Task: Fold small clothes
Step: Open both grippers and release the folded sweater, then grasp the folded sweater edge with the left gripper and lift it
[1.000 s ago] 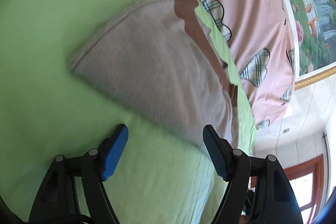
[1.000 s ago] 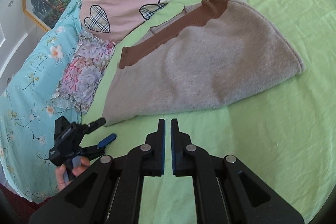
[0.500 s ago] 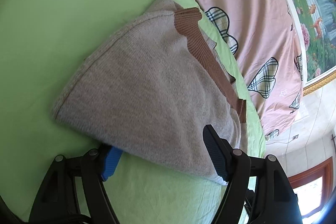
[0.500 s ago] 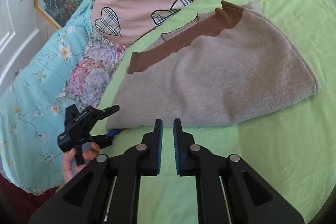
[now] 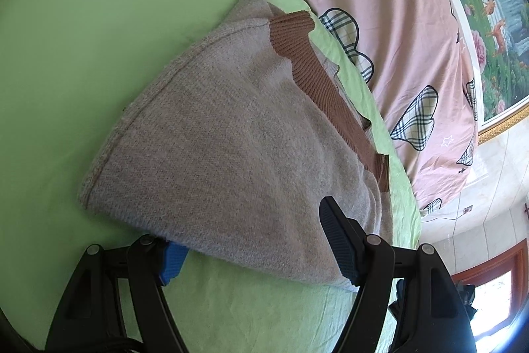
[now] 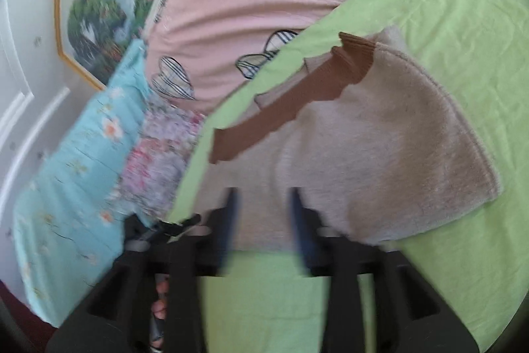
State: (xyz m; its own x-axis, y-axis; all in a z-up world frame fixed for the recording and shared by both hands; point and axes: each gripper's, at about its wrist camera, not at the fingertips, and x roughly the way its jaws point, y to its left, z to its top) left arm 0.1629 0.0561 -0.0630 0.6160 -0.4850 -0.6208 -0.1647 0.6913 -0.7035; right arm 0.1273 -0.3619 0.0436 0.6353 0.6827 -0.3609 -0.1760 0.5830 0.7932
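Lying flat on the wrinkled lime-green bedsheet point(image 5: 66, 55), the folded fuzzy beige knit garment point(image 5: 231, 138) tapers toward its ribbed brown hem point(image 5: 317, 71) near the pink quilt point(image 5: 380, 5). Both the left gripper point(image 5: 254, 253) and the right gripper point(image 6: 263, 220) are held wide, straddling its near edge.

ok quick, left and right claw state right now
left claw: open, one finger under the grey knit garment edge, one above, not clamped.
right claw: open, fingers apart at the garment's near edge; blurred, holding nothing.
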